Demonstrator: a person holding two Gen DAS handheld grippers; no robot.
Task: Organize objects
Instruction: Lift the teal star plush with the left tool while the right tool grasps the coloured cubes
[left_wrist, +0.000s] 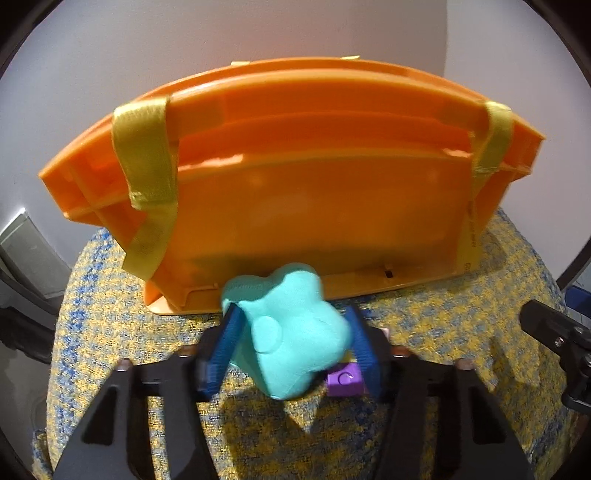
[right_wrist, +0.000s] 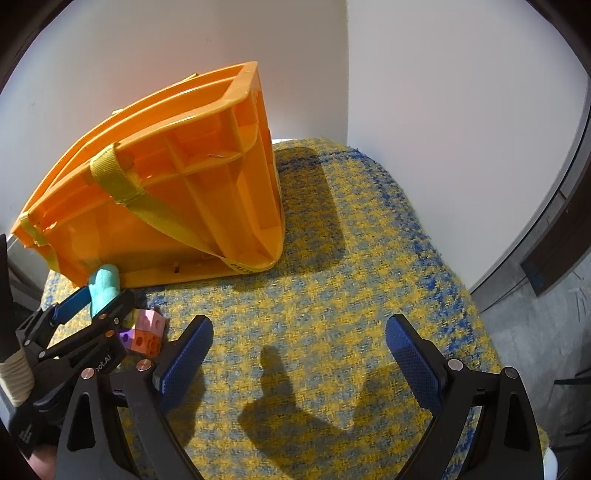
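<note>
the teal plush toy (left_wrist: 291, 328) is seated between the blue pads of the left gripper (left_wrist: 291, 339), which are clamped on its sides, just in front of the orange crate (left_wrist: 314, 192). the right gripper (right_wrist: 299, 354) is held wide apart, empty, well to the right of the toy.

left tool (left_wrist: 291, 339) clamped, right tool (right_wrist: 295, 354) wide apart, both angled down
</note>
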